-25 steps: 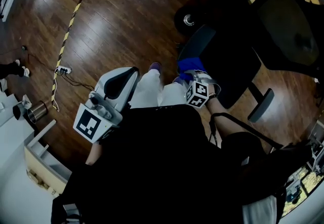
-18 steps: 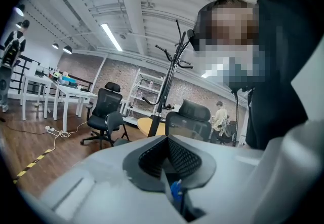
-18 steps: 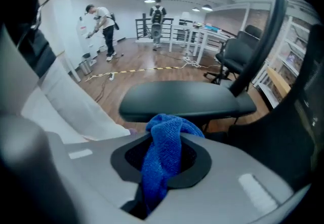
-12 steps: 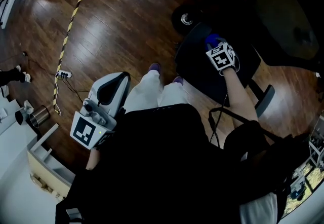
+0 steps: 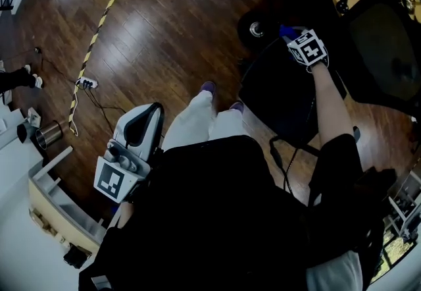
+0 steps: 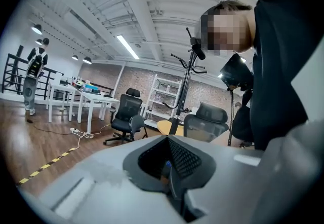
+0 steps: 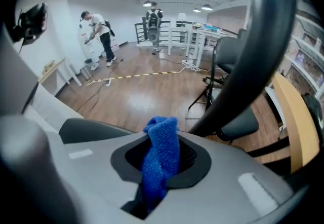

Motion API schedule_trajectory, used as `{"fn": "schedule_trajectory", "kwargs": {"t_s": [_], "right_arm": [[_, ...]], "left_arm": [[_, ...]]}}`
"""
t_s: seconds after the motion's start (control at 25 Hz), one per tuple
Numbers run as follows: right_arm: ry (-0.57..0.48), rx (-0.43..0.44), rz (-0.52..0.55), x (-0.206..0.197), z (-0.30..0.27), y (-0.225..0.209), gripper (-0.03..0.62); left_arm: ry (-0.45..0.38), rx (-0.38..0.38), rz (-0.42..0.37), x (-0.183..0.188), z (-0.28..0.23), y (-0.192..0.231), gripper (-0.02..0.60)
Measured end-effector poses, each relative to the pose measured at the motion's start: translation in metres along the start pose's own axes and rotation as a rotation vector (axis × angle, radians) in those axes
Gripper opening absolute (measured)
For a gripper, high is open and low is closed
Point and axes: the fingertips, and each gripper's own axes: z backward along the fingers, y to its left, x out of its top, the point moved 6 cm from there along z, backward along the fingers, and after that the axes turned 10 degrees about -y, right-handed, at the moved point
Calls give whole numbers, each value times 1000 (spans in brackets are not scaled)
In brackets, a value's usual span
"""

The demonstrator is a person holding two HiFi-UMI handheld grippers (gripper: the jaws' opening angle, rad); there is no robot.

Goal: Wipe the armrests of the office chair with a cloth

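The black office chair [image 5: 283, 102] stands on the wood floor in front of my legs in the head view. My right gripper [image 5: 288, 34] is stretched out to the chair's far side and is shut on a blue cloth [image 5: 285, 31]. In the right gripper view the blue cloth [image 7: 161, 159] sticks up from the jaws and touches a thick black curved part of the chair [image 7: 253, 61]. My left gripper [image 5: 146, 118] hangs by my left leg, away from the chair. Its jaws [image 6: 169, 170] are shut on nothing.
Yellow-black tape [image 5: 99, 26] and a power strip [image 5: 87, 83] lie on the floor at left. A metal cup [image 5: 47, 135] and a white shelf [image 5: 46, 197] sit at lower left. A caster [image 5: 253, 29] is beside the cloth. Two people [image 7: 101, 30] stand far off.
My right gripper has carried the blue cloth from near my knees out and up to the chair's far side. The left gripper has stayed by my left leg.
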Motion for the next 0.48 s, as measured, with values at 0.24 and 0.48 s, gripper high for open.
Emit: {"fn": "schedule_trajectory", "kwargs": {"t_s": [0.24, 0.48], "right_arm": [[-101, 198, 132, 34, -10, 93, 54], [-201, 282, 260, 17, 10, 203, 55]], "left_arm": [[-3, -32, 6, 7, -3, 4, 6], [11, -94, 15, 3, -15, -5, 5]]}}
